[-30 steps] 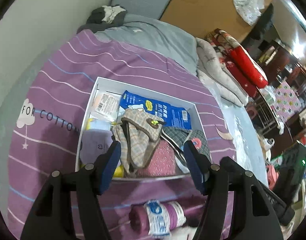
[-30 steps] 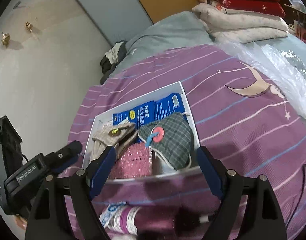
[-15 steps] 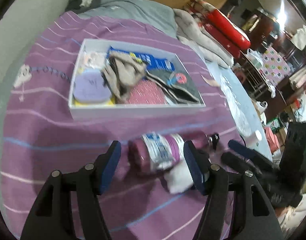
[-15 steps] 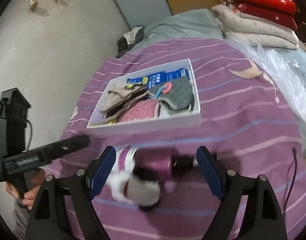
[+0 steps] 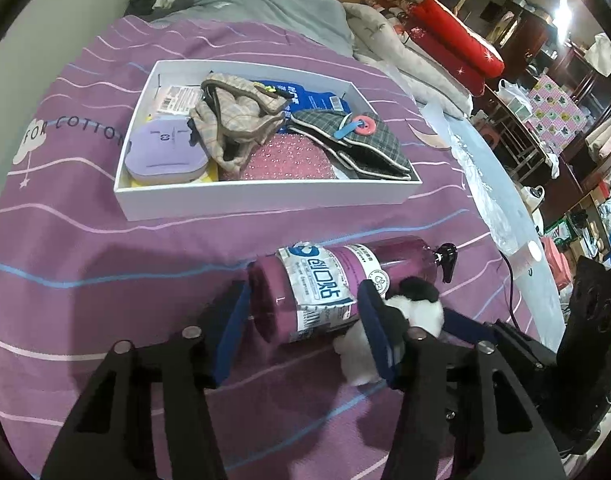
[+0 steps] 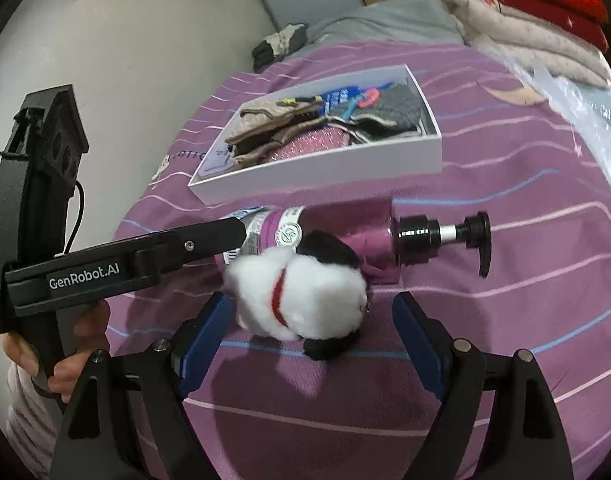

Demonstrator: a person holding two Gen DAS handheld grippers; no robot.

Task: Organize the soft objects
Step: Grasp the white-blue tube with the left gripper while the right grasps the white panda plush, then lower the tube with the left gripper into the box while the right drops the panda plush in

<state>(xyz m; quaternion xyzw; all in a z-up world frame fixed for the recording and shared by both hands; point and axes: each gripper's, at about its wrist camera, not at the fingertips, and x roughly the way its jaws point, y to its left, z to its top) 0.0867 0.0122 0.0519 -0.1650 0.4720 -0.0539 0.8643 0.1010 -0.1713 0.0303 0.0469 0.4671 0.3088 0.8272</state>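
Observation:
A purple pump bottle (image 5: 325,276) lies on its side on the purple striped bedspread. My left gripper (image 5: 301,292) straddles its label end; the jaws are closing and both blue pads touch the bottle's sides. A white and black plush toy (image 6: 305,296) with a red collar lies against the bottle (image 6: 345,228). My right gripper (image 6: 311,300) stands open around the plush toy, with gaps on both sides. The left gripper's finger (image 6: 209,240) reaches in from the left. Behind them, a white box (image 5: 265,200) holds folded cloth items and packets.
The bottle's black pump head (image 6: 477,240) sticks out to the right. A person's hand (image 6: 65,368) grips the left tool's handle. Folded quilts and a red pillow (image 5: 453,44) are stacked beyond the bed. A clear plastic sheet (image 5: 485,184) lies along the bed's right edge.
Both grippers pulled back from over the white box and came down to the bottle and the plush toy. The left jaws have narrowed around the bottle.

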